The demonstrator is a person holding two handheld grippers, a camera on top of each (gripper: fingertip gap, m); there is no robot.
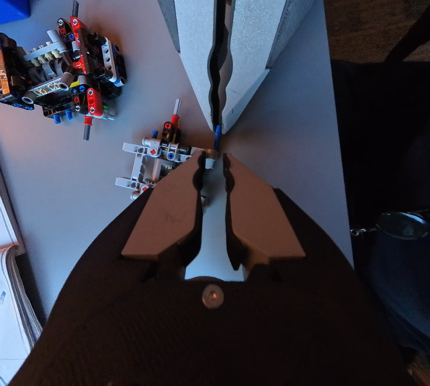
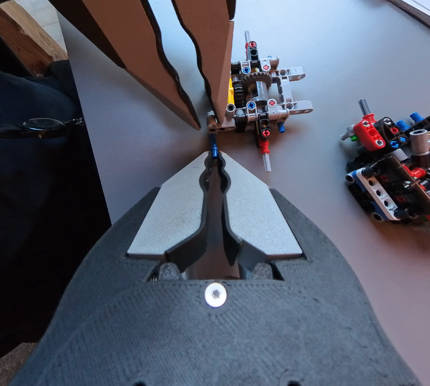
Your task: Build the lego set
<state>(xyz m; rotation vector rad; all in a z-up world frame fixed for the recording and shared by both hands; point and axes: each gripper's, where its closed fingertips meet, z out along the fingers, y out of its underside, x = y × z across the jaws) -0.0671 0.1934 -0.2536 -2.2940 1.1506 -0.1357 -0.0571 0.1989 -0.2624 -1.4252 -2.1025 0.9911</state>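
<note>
Right gripper (image 2: 213,153), lower centre: clamped on blue pin (image 2: 213,146), tip at grey beam (image 2: 221,124) of small brick frame (image 2: 267,95), not seated. Left gripper (image 1: 214,156): parted, straddling beam (image 1: 210,158).

Centre frame, the right gripper (image 2: 214,153) pinches a blue pin (image 2: 213,145) at its fingertips, the pin's far end at the grey corner beam (image 2: 215,124) of the small gear frame (image 2: 263,93). From upper left, the left gripper (image 2: 209,122) stands open, one finger (image 2: 221,109) on that beam.

Grey frame assembly (image 2: 267,95) blocks one side (table edge (image 2: 93,142) opposite)
</note>
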